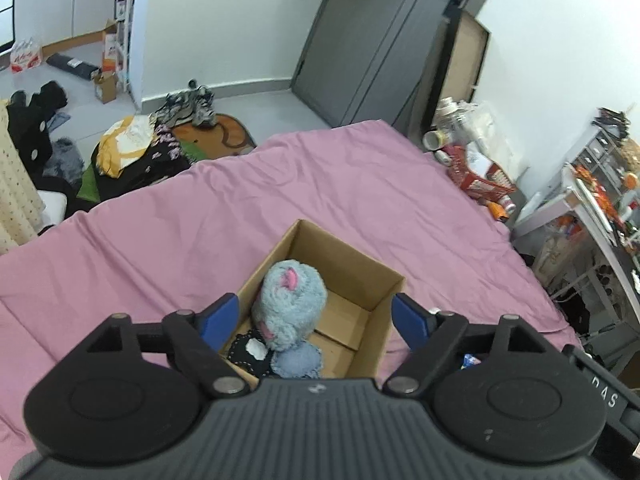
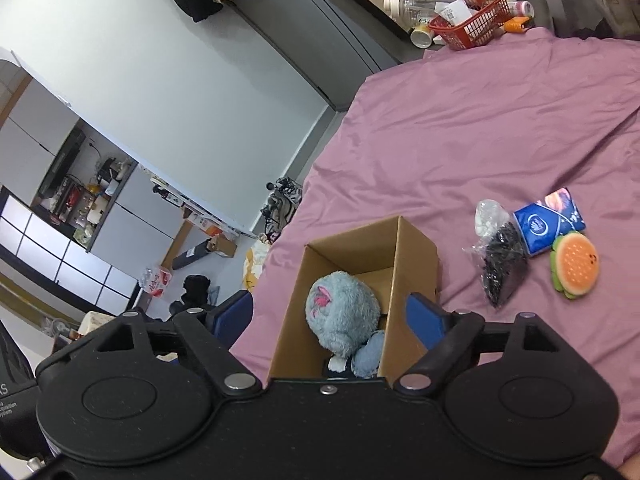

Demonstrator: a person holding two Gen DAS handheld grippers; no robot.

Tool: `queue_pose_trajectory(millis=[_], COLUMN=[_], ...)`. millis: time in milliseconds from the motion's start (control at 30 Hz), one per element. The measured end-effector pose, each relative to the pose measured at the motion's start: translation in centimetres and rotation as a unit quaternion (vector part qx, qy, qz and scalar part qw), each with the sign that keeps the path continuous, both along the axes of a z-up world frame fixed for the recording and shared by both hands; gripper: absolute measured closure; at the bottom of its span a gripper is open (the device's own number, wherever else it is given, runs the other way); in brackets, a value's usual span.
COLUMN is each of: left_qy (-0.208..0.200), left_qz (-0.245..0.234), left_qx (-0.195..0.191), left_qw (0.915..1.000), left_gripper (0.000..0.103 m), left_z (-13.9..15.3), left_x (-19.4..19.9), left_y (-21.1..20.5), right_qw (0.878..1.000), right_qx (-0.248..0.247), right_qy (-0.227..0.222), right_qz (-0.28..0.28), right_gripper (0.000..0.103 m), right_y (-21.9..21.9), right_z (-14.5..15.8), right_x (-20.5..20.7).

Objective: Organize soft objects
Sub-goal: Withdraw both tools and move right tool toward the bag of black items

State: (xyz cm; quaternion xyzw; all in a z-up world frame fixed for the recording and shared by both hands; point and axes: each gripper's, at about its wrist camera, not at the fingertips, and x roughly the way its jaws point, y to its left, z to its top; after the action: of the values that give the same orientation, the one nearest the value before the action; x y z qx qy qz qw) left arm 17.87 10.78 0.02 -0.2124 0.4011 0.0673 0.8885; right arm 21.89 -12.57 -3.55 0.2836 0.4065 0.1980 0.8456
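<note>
Blue plush toy [image 1: 290, 304] sits in the cardboard box [image 1: 372, 280] at lower centre on the pink bed [image 1: 200, 208]. Both the left tongs [image 1: 316, 316] and right tongs [image 2: 330, 316] are spread apart, empty. Probably next: the burger toy [image 2: 576, 270] at right; grip its middle gently.

Both wrist cams close above, sharing box [image 1: 320, 304] on bed [image 1: 200, 216].

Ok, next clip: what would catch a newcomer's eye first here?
The fluffy blue plush toy sitting in the open cardboard box on the pink bedsheet, with both open grippers, left and right, poised over it. Beside the box, three things lie loose on the sheet: a burger-shaped plush, a blue tissue pack and a plastic bag.
</note>
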Motion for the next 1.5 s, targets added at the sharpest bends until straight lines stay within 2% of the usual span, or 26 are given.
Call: queue_pose_trajectory(millis=[133,233,433,667,967,1267,1500], left_qy=[-0.011,-0.022,-0.032,-0.037,-0.040,-0.045,-0.039], left_qz=[0.004,0.004,-0.005,-0.016,-0.010,-0.004,-0.006], left_qx=[0.010,0.008,0.010,0.011,0.023,0.035,0.034], left_qw=[0.9999,0.9997,0.9994,0.9991,0.9989,0.9983,0.9986], left_gripper=[0.021,0.021,0.021,0.021,0.021,0.021,0.021], left_z=[1.1,1.6,2.2,2.3,2.4,1.4,-0.7], left_x=[-1.4,-2.5,-4.0,-5.2,-5.7,-5.7,-4.6], left_y=[-1.1,-2.1,-4.9,-8.5,-12.0,-15.0,-16.5], right_qw=[1.000,1.000,0.999,0.998,0.998,0.998,0.999], right_qx=[0.008,-0.010,-0.011,-0.018,-0.014,-0.011,0.006], right_qy=[-0.009,-0.020,-0.045,-0.053,-0.053,-0.056,-0.047], right_qz=[-0.006,-0.011,-0.014,-0.028,-0.041,-0.041,-0.022], right_gripper=[0.013,0.008,0.005,0.005,0.005,0.005,0.005], right_y=[-1.9,-3.0,-6.4,-10.2,-14.7,-17.9,-18.7], right_z=[0.7,1.3,2.5,2.9,2.2,0.8,-2.9], right_x=[-1.6,-2.6,-4.4,-5.3,-5.4,-3.6,-1.9])
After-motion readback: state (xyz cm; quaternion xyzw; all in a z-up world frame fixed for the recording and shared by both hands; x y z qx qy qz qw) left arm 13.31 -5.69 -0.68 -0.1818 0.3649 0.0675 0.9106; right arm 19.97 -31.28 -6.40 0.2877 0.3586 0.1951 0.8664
